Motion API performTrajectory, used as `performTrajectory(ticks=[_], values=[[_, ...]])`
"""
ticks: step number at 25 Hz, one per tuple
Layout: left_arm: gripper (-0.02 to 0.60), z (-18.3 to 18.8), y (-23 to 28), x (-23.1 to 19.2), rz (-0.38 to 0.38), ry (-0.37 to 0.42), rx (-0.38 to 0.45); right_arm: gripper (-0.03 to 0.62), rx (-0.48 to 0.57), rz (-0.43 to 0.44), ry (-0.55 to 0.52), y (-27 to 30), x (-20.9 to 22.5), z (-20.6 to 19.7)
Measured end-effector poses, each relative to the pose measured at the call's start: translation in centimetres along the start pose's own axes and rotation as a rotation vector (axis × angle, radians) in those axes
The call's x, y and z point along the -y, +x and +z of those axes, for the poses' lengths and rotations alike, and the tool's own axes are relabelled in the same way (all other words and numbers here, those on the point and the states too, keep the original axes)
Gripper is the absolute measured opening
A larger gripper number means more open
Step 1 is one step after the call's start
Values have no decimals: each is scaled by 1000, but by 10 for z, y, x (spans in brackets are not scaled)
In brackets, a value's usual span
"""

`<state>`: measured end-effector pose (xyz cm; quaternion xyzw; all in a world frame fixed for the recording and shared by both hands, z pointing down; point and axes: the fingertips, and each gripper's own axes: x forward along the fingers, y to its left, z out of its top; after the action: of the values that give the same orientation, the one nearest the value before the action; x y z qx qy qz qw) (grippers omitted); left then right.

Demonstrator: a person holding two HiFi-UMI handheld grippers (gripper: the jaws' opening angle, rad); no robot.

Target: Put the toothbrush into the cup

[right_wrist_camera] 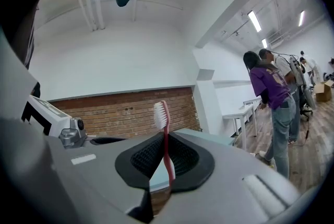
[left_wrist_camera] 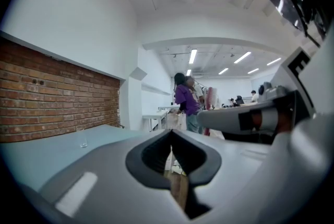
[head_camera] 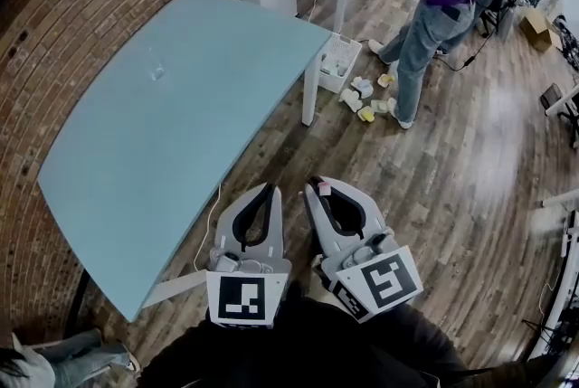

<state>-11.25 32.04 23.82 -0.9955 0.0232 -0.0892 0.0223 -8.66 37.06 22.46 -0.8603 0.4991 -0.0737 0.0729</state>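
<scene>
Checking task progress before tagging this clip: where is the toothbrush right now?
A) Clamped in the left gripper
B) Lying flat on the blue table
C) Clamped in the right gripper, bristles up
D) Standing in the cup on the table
C: in the right gripper view, the right gripper has its jaws closed on the handle of the toothbrush. The bristle head sticks up above them, and the clear cup on the blue table has no brush in it.
</scene>
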Motion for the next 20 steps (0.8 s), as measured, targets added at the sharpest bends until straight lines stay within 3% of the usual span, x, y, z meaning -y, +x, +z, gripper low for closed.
performTrajectory(ticks=[20], values=[[8,41,146,-2,128,54,1,23,16,192,13,98,109,38]])
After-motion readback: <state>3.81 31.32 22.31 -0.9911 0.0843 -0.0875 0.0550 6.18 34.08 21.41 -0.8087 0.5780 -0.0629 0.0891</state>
